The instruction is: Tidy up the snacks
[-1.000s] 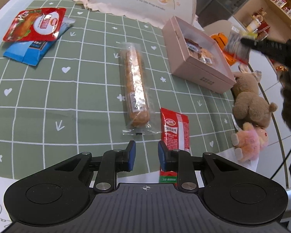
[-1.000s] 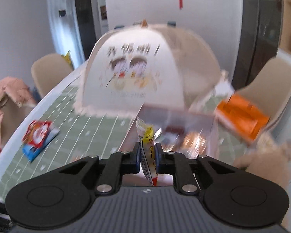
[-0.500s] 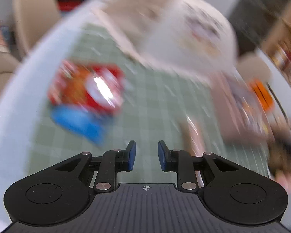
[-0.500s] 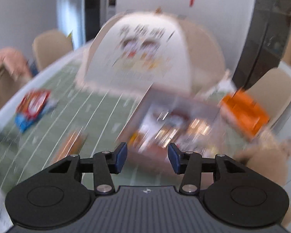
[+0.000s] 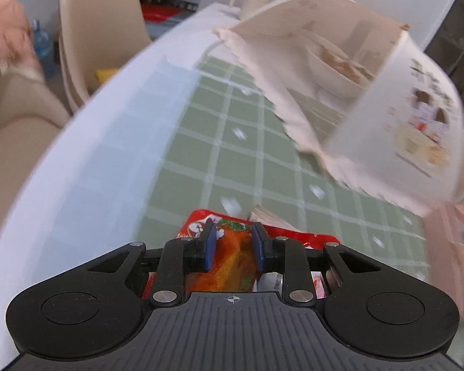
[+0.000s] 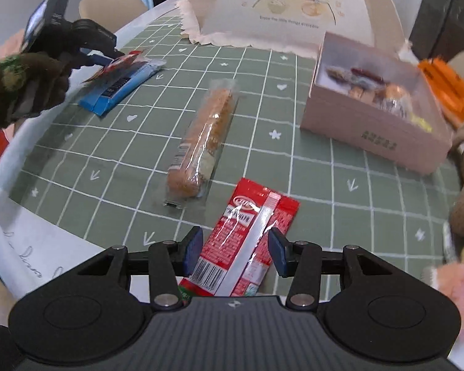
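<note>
Your table (image 6: 386, 191) wears a green grid cloth with white hearts and stars, and the big dome food cover (image 6: 294, 3) sits at its far side. Right of centre stands your pink snack box (image 6: 371, 130), open on top with wrapped snacks inside. In the middle lies the long clear-wrapped bread stick (image 6: 201, 145), well apart from the box. At the left, the blue packet (image 6: 120, 88) lies flat on the cloth with the red chip bag (image 5: 232, 256) at its far end. Your left gripper (image 5: 232, 247) has its 2 blue pads either side of that bag's edge, still a gap between them; I cannot tell whether they touch it. Your right gripper (image 6: 234, 250) hovers spread wide over the red sachet (image 6: 247, 238) at the near edge, pads clear of it.
</note>
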Available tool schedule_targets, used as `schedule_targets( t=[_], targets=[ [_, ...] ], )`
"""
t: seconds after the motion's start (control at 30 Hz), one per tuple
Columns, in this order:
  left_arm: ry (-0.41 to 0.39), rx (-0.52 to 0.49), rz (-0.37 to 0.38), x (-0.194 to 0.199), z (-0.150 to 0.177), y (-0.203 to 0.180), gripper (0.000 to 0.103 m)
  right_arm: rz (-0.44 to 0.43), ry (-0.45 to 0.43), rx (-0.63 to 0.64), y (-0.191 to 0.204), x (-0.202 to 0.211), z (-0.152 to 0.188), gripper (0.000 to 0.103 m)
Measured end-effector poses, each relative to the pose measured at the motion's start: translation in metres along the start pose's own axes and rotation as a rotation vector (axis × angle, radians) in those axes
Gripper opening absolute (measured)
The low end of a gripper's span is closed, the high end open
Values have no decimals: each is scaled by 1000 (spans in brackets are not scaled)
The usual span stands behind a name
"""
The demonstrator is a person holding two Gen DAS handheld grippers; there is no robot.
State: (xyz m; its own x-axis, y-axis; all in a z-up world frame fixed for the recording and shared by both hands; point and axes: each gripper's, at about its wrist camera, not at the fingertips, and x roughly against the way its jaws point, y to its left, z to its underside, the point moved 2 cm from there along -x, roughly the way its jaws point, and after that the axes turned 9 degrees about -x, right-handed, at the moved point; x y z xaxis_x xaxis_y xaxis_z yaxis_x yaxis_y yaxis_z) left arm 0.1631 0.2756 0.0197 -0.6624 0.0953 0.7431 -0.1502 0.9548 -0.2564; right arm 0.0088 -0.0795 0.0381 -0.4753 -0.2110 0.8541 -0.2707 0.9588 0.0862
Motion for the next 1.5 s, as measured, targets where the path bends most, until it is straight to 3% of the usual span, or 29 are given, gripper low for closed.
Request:
schedule_targets(
  t=[0.2,0.3,0.37,0.47,0.6,0.7,0.8,0.87,0.97,1.07,1.27,1.37,1.47,1.5],
  targets=[
    [51,71,180,43,74,-32,28,-72,-22,25,20,-13,-22,46],
    [76,149,272,65,100,-33,28,-169,-61,76,40,-12,-37,46],
    [45,160,236,85,107,-28,28,-216,-91,144,58,-13,-45,47],
    [43,116,122,108,108,-17,28,-260,-117,243,84,-22,-56,53],
    [63,27,-24,134,114,-8,28,-338,21,243,112,-55,-65,55],
    [75,1,-83,146,119,1,29,-330,96,194,130,-68,-54,57],
    [74,18,-91,151,123,6,29,-271,46,253,152,-67,-37,69],
    [78,23,-92,149,122,6,29,-219,10,358,169,-65,-20,75],
    [80,11,-82,147,121,1,29,-145,-63,516,183,-59,1,77],
    [81,-9,-69,146,119,-7,29,-167,-62,534,175,-53,8,77],
    [99,-31,-34,137,118,-25,29,-241,-31,444,141,-55,9,80],
    [118,-46,-24,133,121,-33,29,-254,-57,400,130,-45,8,65],
    [132,-56,-21,129,123,-40,28,-263,-70,351,117,-33,6,57],
    [137,-59,-18,127,123,-43,28,-260,-75,332,111,-29,6,47]
  ],
)
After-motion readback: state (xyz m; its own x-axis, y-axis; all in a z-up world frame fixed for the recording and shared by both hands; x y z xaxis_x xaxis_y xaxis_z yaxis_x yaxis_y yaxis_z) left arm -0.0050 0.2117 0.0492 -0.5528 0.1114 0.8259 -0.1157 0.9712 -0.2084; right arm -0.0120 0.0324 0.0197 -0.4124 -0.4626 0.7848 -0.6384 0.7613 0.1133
